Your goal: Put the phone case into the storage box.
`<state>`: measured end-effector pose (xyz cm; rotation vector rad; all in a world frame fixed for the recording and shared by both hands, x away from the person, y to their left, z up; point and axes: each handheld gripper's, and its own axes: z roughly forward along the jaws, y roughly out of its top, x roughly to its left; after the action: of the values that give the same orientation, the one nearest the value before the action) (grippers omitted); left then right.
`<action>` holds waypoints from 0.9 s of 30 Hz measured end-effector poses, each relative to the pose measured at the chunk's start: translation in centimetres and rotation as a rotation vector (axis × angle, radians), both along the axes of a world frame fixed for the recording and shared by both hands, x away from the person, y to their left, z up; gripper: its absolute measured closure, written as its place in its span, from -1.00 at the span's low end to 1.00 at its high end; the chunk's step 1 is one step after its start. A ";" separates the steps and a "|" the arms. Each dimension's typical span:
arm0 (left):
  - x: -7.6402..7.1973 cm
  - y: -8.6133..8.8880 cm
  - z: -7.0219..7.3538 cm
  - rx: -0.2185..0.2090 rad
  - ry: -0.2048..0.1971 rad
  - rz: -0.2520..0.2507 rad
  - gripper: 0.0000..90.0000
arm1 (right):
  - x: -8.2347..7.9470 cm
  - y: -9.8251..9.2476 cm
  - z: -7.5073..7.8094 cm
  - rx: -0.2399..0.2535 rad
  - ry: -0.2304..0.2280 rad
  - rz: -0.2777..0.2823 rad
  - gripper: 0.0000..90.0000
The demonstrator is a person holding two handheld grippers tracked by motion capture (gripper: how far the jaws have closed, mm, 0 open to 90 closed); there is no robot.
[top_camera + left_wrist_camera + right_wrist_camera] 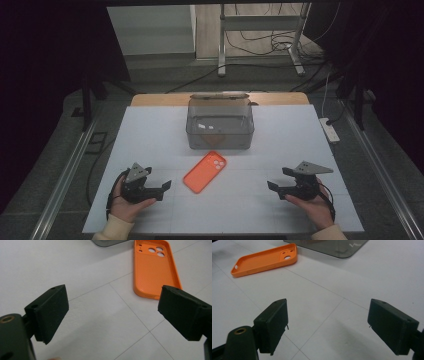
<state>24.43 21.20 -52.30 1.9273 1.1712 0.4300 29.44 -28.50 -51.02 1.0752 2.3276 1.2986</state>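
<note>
Broadly, the white counter (280, 145) carries everything, with thin seams crossing its surface. Toward its far middle stands a clear grey plastic bin (220, 122), open at the top. Just in front of the bin, apart from it, lies an orange phone case (205, 171), flat on its back with the hollow side up and the camera cut-outs toward the bin.

Both hands rest at the near edge, well apart from each other and from the case. The left gripper (164, 189) points inward toward the case, its jaws spread wide with nothing between them; in the left gripper view the case (155, 267) sits just beyond the far jaw. The right gripper (274, 187) likewise points inward, jaws spread and empty, and its own view shows the case (265, 260) farther off beside the bin's base (329, 247).

The case looks light, thin and somewhat flexible, probably soft plastic or silicone, so it should bend rather than break. Lying flat, it offers little to pinch from above; the raised side wall along a long edge seems the best hold, one jaw inside the hollow and one outside.
</note>
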 end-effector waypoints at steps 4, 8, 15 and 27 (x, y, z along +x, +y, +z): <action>0.0 0.0 0.0 0.002 0.004 0.003 -0.78 | -0.1 -0.1 0.0 0.004 0.004 0.001 -0.62; 0.0 0.1 0.0 -0.002 0.009 0.009 -0.77 | 0.0 -0.1 0.0 -0.001 0.003 0.008 -0.62; -0.2 0.5 0.1 -0.001 0.002 0.019 -0.77 | 0.1 0.2 -0.1 -0.010 0.000 0.014 -0.62; -0.5 0.5 0.3 -0.003 0.012 0.026 -0.75 | 0.1 0.6 -0.1 -0.033 -0.015 0.019 -0.63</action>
<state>23.97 21.68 -51.98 1.9166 1.2052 0.4311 29.57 -27.89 -51.13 1.0326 2.3456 1.2660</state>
